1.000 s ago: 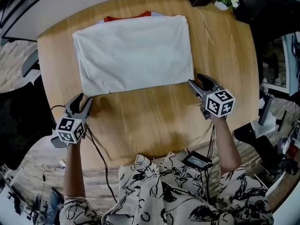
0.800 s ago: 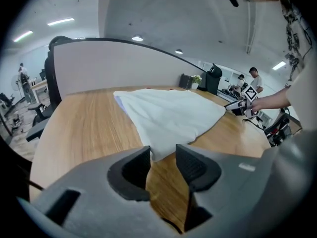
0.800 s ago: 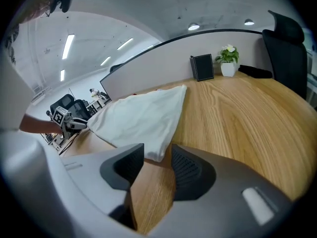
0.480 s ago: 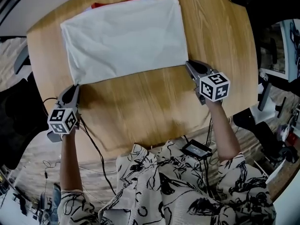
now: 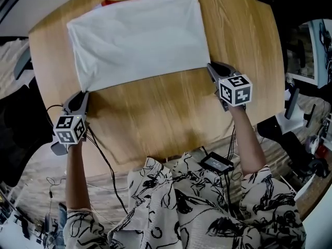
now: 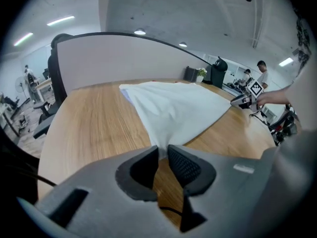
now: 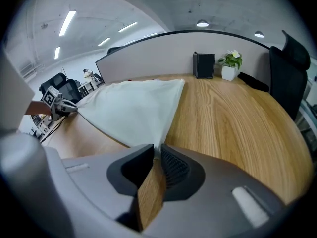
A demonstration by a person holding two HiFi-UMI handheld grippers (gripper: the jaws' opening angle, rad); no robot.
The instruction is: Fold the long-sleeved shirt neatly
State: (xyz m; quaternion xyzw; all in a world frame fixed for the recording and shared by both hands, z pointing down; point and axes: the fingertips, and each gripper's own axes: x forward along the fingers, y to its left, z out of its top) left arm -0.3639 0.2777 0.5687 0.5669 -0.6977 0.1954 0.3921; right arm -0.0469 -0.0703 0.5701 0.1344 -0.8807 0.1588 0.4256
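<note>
At the shirt's [image 5: 137,38] near corners: your left gripper [image 5: 83,94] and right gripper [image 5: 211,66] have just closed, each pinching one.
Shirt: flat on the desk's [image 5: 166,123] far half.
Meaning: the next fold can likely start.

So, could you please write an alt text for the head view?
The left gripper and right gripper, jaws just closed, each pinch a near corner of a folded white shirt on a wooden table.
</note>
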